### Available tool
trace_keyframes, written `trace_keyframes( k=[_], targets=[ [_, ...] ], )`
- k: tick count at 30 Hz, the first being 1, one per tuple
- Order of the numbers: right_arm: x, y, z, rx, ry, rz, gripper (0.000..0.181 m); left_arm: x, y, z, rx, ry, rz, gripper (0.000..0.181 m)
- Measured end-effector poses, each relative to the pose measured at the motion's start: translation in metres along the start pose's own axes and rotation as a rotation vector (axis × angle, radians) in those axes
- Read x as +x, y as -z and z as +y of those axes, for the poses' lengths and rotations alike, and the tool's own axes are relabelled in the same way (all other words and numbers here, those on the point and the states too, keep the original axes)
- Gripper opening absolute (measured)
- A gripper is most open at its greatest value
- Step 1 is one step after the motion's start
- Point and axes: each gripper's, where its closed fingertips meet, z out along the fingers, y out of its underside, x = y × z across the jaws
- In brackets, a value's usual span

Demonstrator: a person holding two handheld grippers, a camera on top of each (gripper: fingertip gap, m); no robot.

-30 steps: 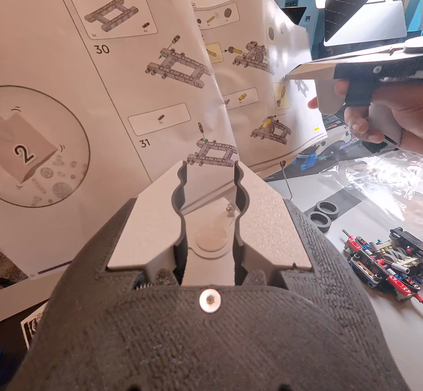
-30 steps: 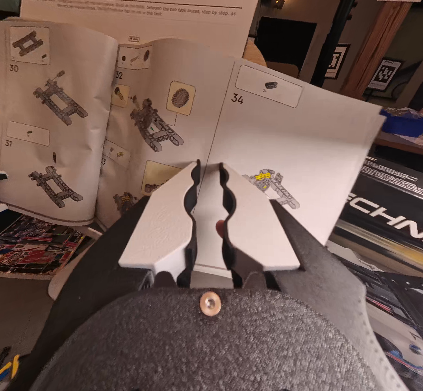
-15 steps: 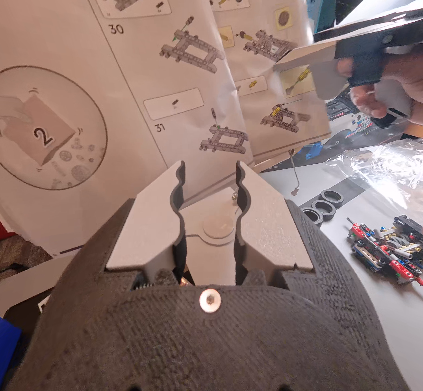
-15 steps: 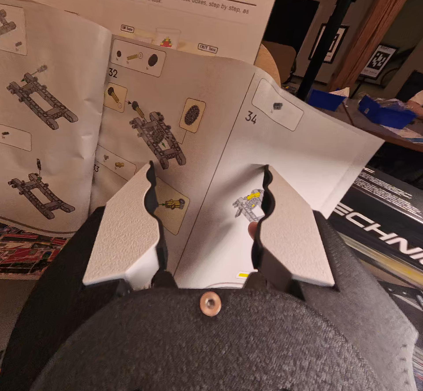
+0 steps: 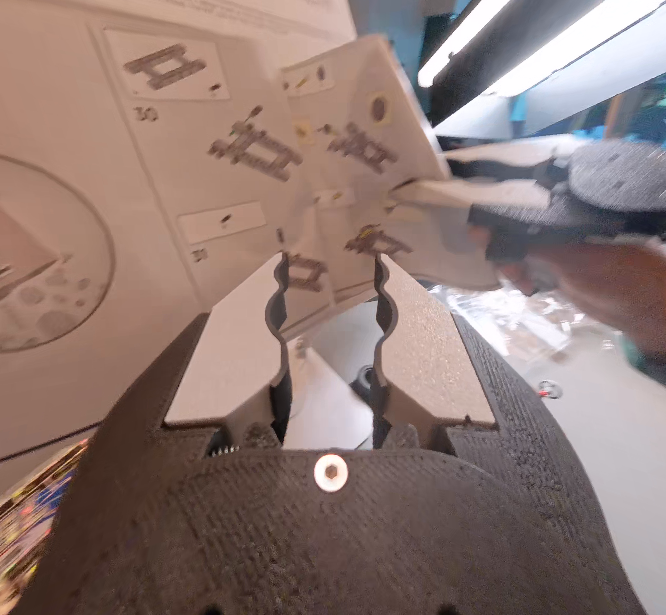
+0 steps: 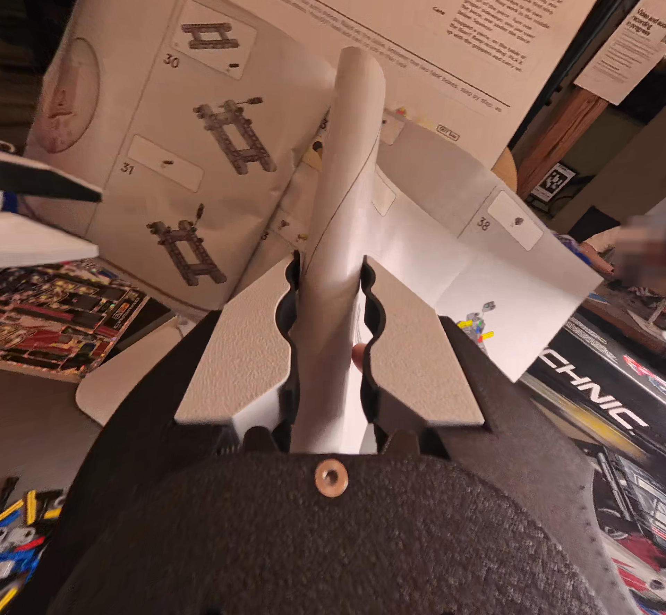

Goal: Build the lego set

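Observation:
The open instruction booklet (image 5: pixel 216 172) stands in front of both grippers. My left gripper (image 5: pixel 329 259) is open and empty, its tips close to the booklet's lower edge. My right gripper (image 6: pixel 329 260) is shut on a curled bundle of booklet pages (image 6: pixel 346 183) that fills the gap between its fingers, bent up and leftward. It also shows in the left wrist view (image 5: pixel 421 179) at the booklet's right edge, held by a hand (image 5: pixel 594 291). The left gripper (image 6: pixel 99 223) shows at the left edge of the right wrist view. A black tyre (image 5: pixel 364 378) lies on the table between the left fingers.
A large printed sheet (image 6: pixel 396 3) stands behind the booklet. The dark set box (image 6: pixel 594 403) lies at right under the booklet's right page. A colourful leaflet (image 6: pixel 65 316) lies at left. Loose Lego parts (image 6: pixel 21 525) are at lower left. A clear plastic bag (image 5: pixel 504 313) lies on the table.
My right gripper opened wide, then closed on a bundle of pages and bent them leftward. The left gripper tilted and moved closer to the booklet; the Lego model left its view.

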Motion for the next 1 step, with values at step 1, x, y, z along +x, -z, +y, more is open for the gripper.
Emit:
trace_keyframes(
  k=[1],
  targets=[
    [-0.0078, 0.0055, 0.0015, 0.003, 0.011, -0.024, 0.032, 0.0094, -0.0015, -0.0067, 0.008, 0.022, 0.044, 0.047]
  ],
)
